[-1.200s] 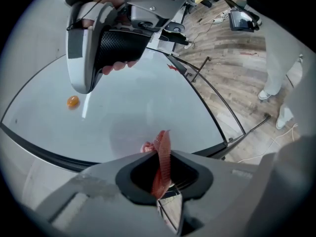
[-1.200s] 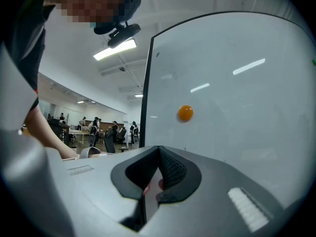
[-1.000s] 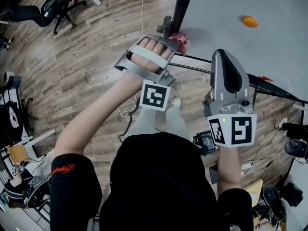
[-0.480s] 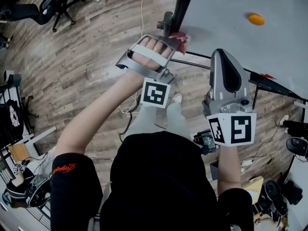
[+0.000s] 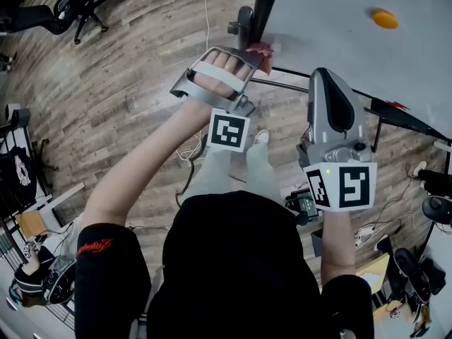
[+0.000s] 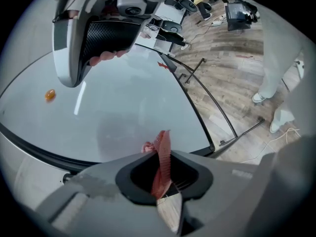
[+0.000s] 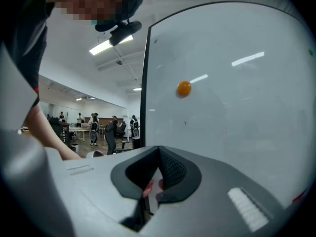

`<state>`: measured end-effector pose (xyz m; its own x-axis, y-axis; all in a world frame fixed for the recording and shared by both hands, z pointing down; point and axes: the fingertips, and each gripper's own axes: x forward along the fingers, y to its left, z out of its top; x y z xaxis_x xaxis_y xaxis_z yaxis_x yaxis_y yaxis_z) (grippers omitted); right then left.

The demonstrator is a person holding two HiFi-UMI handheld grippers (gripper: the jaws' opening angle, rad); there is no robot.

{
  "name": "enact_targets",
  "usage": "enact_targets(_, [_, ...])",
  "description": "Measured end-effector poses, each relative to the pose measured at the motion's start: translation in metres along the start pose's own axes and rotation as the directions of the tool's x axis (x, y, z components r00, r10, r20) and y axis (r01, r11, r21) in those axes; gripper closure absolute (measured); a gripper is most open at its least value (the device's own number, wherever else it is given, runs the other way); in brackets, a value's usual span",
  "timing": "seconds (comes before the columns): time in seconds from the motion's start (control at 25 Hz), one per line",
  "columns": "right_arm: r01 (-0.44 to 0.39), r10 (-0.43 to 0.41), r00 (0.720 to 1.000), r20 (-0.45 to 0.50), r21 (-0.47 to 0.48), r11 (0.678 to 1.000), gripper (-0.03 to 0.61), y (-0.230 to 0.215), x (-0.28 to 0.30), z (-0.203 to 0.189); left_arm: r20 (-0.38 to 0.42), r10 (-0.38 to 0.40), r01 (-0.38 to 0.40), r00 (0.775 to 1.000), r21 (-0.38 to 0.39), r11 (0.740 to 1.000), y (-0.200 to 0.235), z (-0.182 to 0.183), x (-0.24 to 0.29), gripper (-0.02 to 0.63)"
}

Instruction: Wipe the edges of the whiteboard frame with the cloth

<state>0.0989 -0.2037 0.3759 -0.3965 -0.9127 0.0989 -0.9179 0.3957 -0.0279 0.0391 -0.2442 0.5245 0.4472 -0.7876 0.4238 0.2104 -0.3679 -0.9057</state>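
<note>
The left tongs (image 6: 163, 174) are gripping a crumpled pinkish-red cloth (image 6: 161, 144) at the corner of the white whiteboard's black frame (image 5: 266, 6). Further right, the right tongs (image 7: 157, 169) are hovering just before the board's lower edge, pressed together with nothing between them.

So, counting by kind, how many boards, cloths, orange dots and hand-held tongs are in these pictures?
Whiteboard: 1
Pink cloth: 1
Orange dot on the board: 1
Tongs: 2, the left tongs shut on the cloth, the right tongs shut
Total: 5
</note>
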Motion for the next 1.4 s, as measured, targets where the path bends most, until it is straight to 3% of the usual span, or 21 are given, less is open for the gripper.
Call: enact_targets(1.4, [0.026,-0.02,0.994,-0.107,0.051,0.998,0.577,-0.006,-0.011,-0.063,0.008,-0.074,0.075,0.997,-0.026,0.997,-0.08,0.017,0.026,0.561])
